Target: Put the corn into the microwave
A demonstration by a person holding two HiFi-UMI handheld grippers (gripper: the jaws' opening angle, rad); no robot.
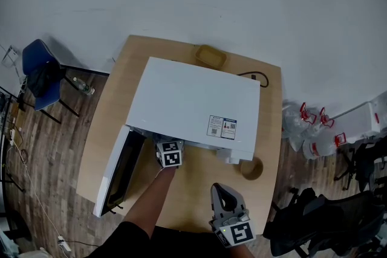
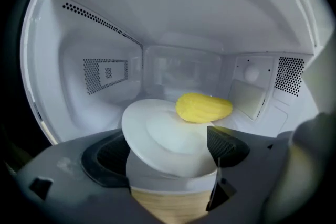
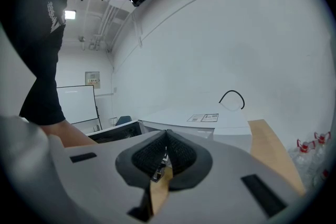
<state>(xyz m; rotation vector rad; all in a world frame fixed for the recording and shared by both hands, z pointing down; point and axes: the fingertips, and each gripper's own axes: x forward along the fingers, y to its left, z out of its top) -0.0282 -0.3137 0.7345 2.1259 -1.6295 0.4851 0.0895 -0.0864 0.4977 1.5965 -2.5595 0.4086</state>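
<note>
Head view: a white microwave [image 1: 193, 106] stands on the wooden bench [image 1: 195, 190], its door [image 1: 118, 172] swung open toward 8 o'clock. The left gripper [image 1: 170, 154] is at the oven's mouth; the right gripper [image 1: 231, 223] is at 5 o'clock, clear of it.

Left gripper view: the jaws grip a white plate [image 2: 157, 131] inside the cavity, with the corn [image 2: 203, 107] at the plate's 1 o'clock edge.

Right gripper view: the jaws are pressed together, holding nothing.

The sticker [image 1: 222, 127] on the microwave [image 1: 193, 103] top is too small to read
</note>
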